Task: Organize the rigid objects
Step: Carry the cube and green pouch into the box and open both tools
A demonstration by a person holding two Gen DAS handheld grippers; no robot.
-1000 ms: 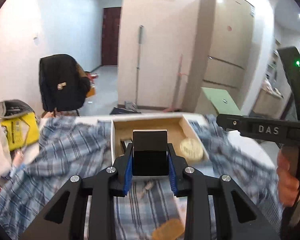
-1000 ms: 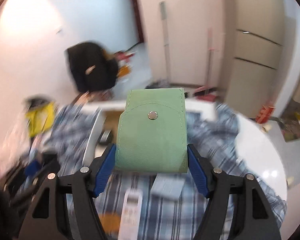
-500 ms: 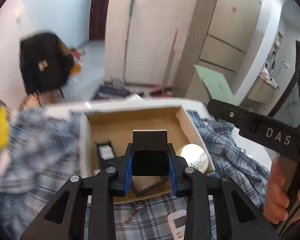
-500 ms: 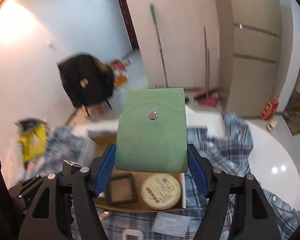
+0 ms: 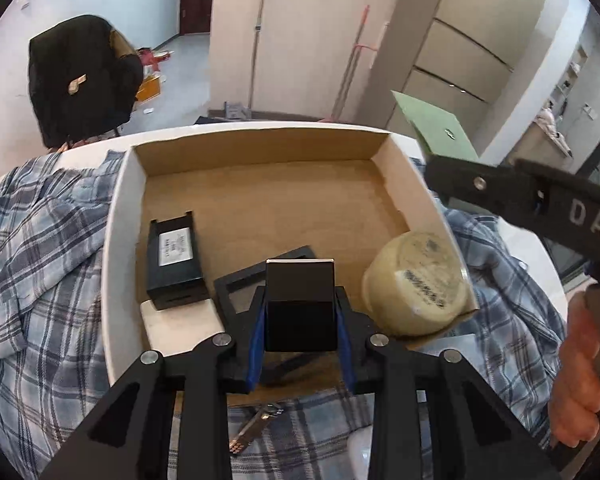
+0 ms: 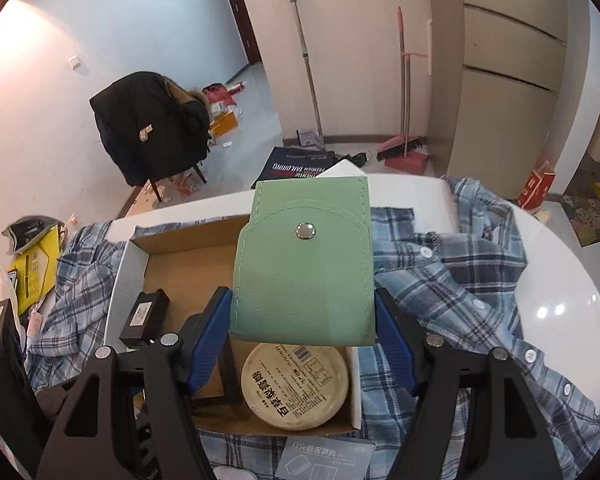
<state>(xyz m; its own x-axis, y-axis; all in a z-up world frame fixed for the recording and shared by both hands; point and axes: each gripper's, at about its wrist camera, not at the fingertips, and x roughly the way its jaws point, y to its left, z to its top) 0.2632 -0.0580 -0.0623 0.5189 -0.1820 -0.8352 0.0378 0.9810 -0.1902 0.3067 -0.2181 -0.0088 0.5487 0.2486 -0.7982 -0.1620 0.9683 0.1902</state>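
Above the open cardboard box [image 5: 260, 200] on the table, both grippers now hang with their loads, having swung in from over the plaid shirt [image 6: 460, 280] a second ago. The left gripper [image 5: 300, 320] is clamped on a small black box [image 5: 300, 304], its blue pads [image 5: 256, 344] pressed to either side, poised over the near edge of the cardboard box. The right gripper [image 6: 303, 344] pinches a pale green snap pouch [image 6: 304, 264] between its pads, the pouch standing upright over the cardboard box's near right corner. Inside the cardboard box lie a black battery pack [image 5: 174, 256] by the left wall, a flat black frame [image 5: 240, 284] in the middle and a round cream tin [image 6: 294, 386] at the right. A key [image 5: 256, 424] rests on the shirt just outside the cardboard box's near wall. With the view tipped from the far room to the box floor, both items look ready to be lowered in; the bare floor toward the far wall seems the likeliest landing spot.
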